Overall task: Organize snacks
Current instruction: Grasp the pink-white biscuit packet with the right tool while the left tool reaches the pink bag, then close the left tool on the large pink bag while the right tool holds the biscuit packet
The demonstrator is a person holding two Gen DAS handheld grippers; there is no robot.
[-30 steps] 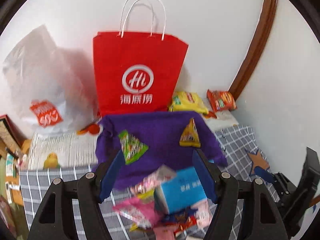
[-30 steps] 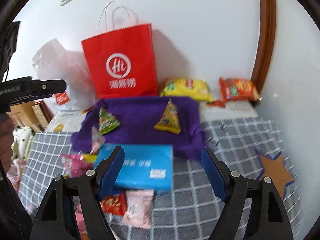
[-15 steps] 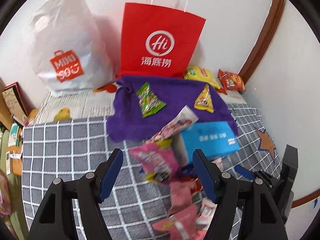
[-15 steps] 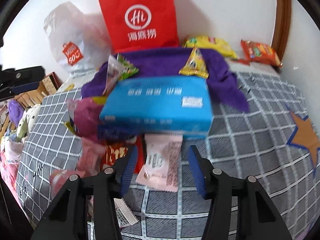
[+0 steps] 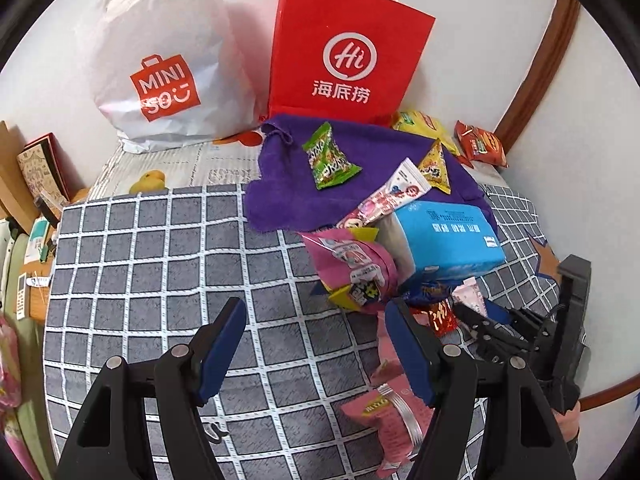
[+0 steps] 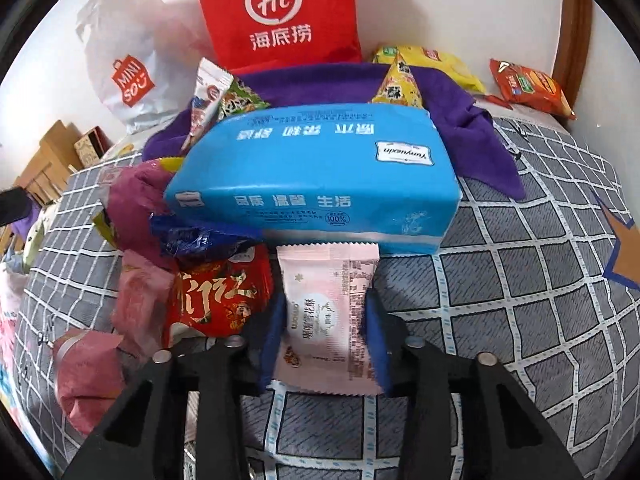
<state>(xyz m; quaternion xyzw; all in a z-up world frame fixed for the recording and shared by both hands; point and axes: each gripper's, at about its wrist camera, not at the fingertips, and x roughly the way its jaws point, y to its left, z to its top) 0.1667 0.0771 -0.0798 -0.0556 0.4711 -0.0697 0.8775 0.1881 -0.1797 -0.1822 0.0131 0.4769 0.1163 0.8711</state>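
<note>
While right tongs (image 6: 325, 322) close, pale-pink printed snack packet (image 6: 326, 304) lies flat.

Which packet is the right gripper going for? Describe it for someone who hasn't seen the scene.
Find the big blue tissue pack on the checked sheet. Against its near edge lies a pale pink snack packet, between the closing right gripper jaws. Its neighbour, the red packet, is brighter.

right gripper (image 6: 325, 334) has dropped onto the pale pink snack packet (image 6: 326, 304), jaws closing around it
</note>
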